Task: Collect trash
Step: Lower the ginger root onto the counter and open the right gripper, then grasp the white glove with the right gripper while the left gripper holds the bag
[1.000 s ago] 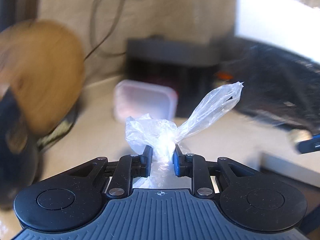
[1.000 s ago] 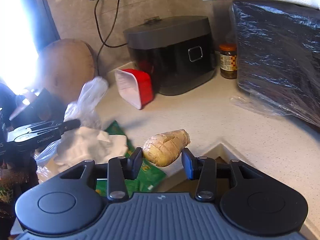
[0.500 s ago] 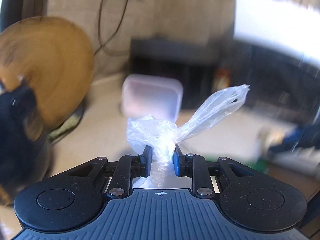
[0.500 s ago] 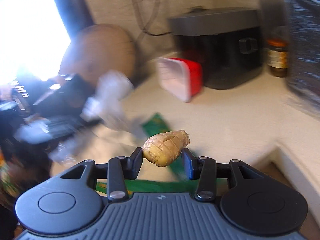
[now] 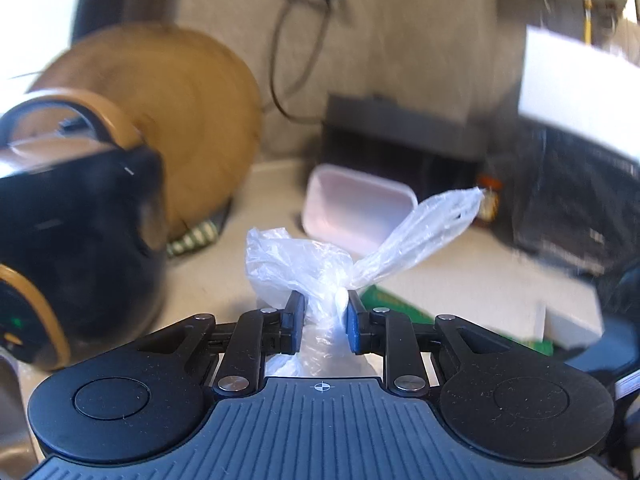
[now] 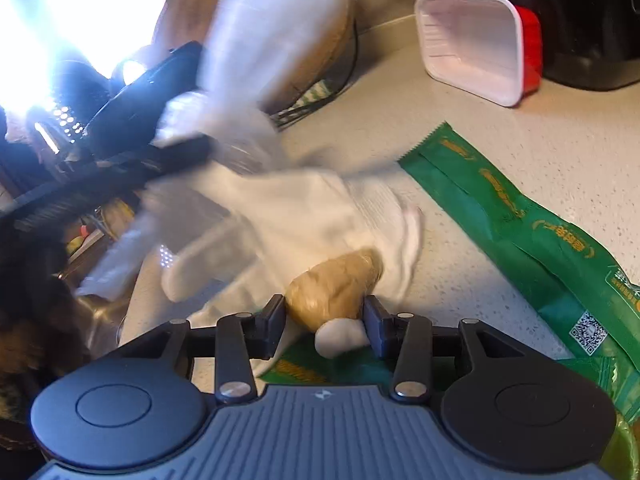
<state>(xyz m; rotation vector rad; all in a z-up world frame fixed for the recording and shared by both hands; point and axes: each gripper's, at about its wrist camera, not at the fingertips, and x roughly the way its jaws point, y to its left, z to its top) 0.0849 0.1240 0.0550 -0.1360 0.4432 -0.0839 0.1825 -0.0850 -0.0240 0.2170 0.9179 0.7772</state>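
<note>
My left gripper (image 5: 323, 314) is shut on a clear plastic bag (image 5: 304, 264), whose twisted tail (image 5: 424, 232) sticks up to the right. My right gripper (image 6: 325, 316) is shut on a piece of ginger (image 6: 334, 290) just above the counter. The left gripper and its bag show blurred in the right wrist view (image 6: 256, 64), with a white-gloved hand (image 6: 288, 220) below them, close in front of the ginger. A green wrapper (image 6: 520, 224) lies flat on the counter to the right and also shows in the left wrist view (image 5: 384, 300).
A red and white plastic tray (image 6: 476, 44) stands on edge against a black rice cooker (image 5: 400, 140). A round wooden board (image 5: 180, 120) leans on the wall. A black kettle (image 5: 72, 240) is at the left. A black-wrapped box (image 5: 576, 200) stands at the right.
My right gripper has swung left and down with the ginger, close to the gloved hand and the green wrapper. My left gripper with the bag has shifted; the kettle now fills its left side.
</note>
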